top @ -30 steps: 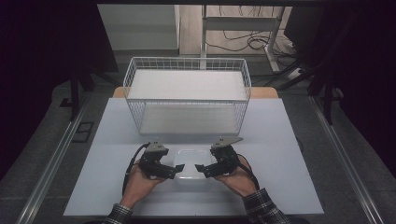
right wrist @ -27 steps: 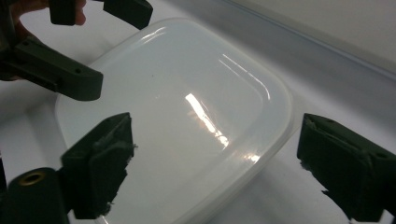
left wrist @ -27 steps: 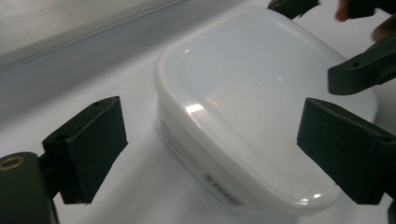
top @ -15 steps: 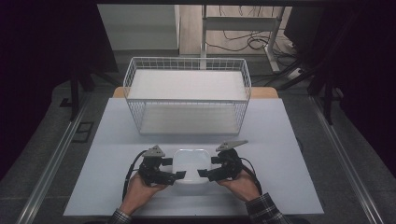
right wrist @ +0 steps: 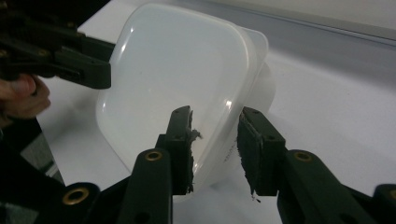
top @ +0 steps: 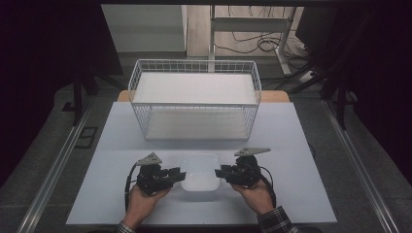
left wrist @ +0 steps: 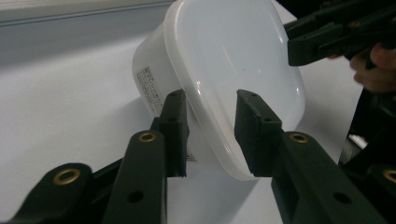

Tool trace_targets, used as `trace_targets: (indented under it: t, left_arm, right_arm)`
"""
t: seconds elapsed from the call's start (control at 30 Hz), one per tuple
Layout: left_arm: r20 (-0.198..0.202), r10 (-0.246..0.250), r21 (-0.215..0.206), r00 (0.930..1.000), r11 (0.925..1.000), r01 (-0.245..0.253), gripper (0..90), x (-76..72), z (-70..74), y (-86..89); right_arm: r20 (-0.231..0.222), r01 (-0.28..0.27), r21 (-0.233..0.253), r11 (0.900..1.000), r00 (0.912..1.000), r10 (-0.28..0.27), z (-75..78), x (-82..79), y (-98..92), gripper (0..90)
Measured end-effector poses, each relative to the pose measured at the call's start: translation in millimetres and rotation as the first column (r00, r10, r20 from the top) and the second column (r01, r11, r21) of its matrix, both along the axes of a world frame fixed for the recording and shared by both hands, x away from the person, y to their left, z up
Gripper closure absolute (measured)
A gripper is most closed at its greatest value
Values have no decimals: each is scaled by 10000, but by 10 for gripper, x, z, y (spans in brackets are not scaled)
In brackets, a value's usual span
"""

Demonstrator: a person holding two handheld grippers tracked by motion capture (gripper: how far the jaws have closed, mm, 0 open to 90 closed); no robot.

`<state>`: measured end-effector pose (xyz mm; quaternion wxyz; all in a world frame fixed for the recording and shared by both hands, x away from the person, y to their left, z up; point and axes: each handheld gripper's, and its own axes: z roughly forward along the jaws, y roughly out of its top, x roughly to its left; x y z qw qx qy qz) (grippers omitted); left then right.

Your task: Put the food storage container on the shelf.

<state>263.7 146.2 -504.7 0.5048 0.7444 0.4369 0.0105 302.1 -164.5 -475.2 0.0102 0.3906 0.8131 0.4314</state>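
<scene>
A white translucent plastic container (top: pixel 200 175) with a lid sits flat near the table's front edge. My left gripper (top: pixel 180 174) is at its left side and my right gripper (top: pixel 218 171) at its right side. In the left gripper view the open left gripper (left wrist: pixel 210 99) straddles the rim of the container (left wrist: pixel 233 56), one jaw over the lid and one beside the wall. The right gripper view shows the same on the other side: the right gripper (right wrist: pixel 215 114) stands open around the container's (right wrist: pixel 177 70) rim.
A white wire basket (top: pixel 194 61) with a white board inside stands behind the container at mid table. The pale table (top: pixel 301 145) has free room left and right of the hands. Dark floor and cables lie beyond.
Both grippers have drawn apart, from over the container's middle out to its left and right edges. The container has stayed in place.
</scene>
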Motion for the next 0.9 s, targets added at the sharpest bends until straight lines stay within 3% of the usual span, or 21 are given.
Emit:
trace_targets:
  t: [0.07, 0.13, 0.17, 0.27, 0.43, 0.73, 0.9]
  left_arm:
    - [31, 237, -235, 9997, 9994, -236, 715, 2, 0, 14]
    - [360, 492, 80, 9981, 9987, -495, 784, -2, 9, -4]
    - [239, 569, -24, 9981, 9984, -569, 786, 12, 5, -7]
    - [330, 681, 4, 9971, 9977, -682, 786, 34, -7, -18]
    - [651, 770, 178, 9949, 9968, -783, 786, 82, 65, -5]
    - [1270, 1035, 315, 9865, 9936, -1083, 785, 310, 266, 81]
    - [1309, 1189, 426, 9842, 9912, -1254, 783, 516, 280, 106]
  right_arm:
    - [36, 246, 164, 9996, 9997, -246, -5, -4, -15, 713]
    - [266, 434, 273, 9987, 9987, -441, 17, -13, -36, 775]
    - [490, 392, 160, 9991, 9980, -400, 23, -20, -23, 778]
    - [619, 517, -3, 9987, 9967, -516, 26, -19, -9, 779]
    - [915, 546, 16, 9985, 9943, -545, 56, 11, 17, 779]
    - [1641, 487, 68, 9988, 9852, -492, 266, 235, 132, 778]
    - [1741, 591, 28, 9982, 9830, -587, 281, 434, 200, 777]
